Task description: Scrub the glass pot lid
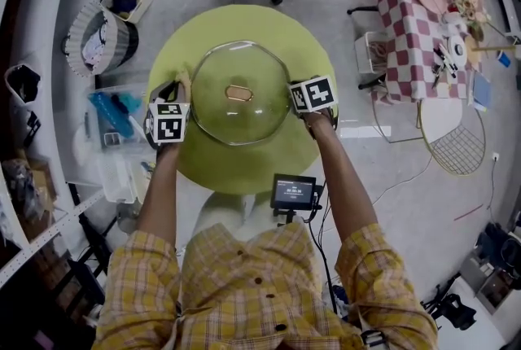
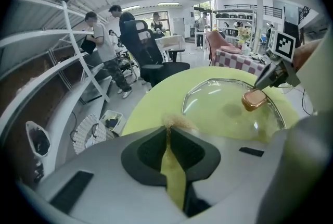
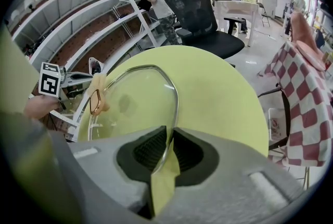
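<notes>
Head view: a domed clear glass pot lid (image 1: 236,116) sits dome-up in the middle of a round yellow-green bench (image 1: 236,23), with a gripper at each side.
Right gripper view shows the right gripper (image 3: 167,140) with its fingers clenched on the lid's thin steel rim, at the lid's right edge. The left gripper (image 2: 169,132) has its fingers clamped on a tan fibrous scrub pad (image 2: 179,123) at the lid's left edge; whether the pad touches the rim I cannot tell. From that pad the glass lies inward, toward the copper-coloured oval handle (image 1: 238,93) on the lid's crown, whose long axis runs from one gripper to the other. The glass is smooth and slick and the pad coarse. The left arm looks placed to sweep across the dome while the right steadies the rim.
</notes>
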A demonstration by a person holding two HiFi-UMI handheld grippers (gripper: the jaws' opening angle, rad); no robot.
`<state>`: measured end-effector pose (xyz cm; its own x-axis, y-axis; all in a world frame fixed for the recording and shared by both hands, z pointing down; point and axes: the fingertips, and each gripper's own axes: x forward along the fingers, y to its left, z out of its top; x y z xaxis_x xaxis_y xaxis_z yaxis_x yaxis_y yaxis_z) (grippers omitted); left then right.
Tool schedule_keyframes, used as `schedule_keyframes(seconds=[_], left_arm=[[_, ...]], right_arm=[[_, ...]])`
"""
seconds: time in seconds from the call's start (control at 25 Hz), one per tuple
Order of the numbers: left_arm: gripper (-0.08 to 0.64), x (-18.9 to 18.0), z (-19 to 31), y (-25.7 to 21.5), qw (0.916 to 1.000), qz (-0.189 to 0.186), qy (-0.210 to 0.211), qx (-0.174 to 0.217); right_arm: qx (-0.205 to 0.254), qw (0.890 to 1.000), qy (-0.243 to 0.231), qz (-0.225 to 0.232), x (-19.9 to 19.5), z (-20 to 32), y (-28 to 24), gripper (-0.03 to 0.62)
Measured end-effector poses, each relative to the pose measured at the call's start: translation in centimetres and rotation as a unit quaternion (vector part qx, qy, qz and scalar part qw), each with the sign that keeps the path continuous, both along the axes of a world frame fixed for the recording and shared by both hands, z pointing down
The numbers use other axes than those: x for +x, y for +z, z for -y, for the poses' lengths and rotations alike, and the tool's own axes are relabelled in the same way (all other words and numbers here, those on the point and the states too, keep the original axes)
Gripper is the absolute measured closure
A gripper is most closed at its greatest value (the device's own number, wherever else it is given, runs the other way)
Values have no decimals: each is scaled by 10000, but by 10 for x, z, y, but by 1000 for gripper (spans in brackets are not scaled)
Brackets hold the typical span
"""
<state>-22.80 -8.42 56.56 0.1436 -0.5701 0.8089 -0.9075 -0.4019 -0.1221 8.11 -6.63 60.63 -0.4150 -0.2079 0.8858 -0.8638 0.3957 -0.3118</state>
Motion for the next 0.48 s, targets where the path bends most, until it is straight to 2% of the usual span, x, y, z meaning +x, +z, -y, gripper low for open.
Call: schedule_keyframes(seconds=[0.32, 0.48], left_arm=[[532, 18, -10, -37, 9993, -70, 206, 306], [532, 19, -13, -70, 9980, -134, 90, 615]], right_arm=[[51, 9999, 45, -74, 1, -3, 0, 552], [145, 9998, 141, -18, 0, -4, -2, 552]])
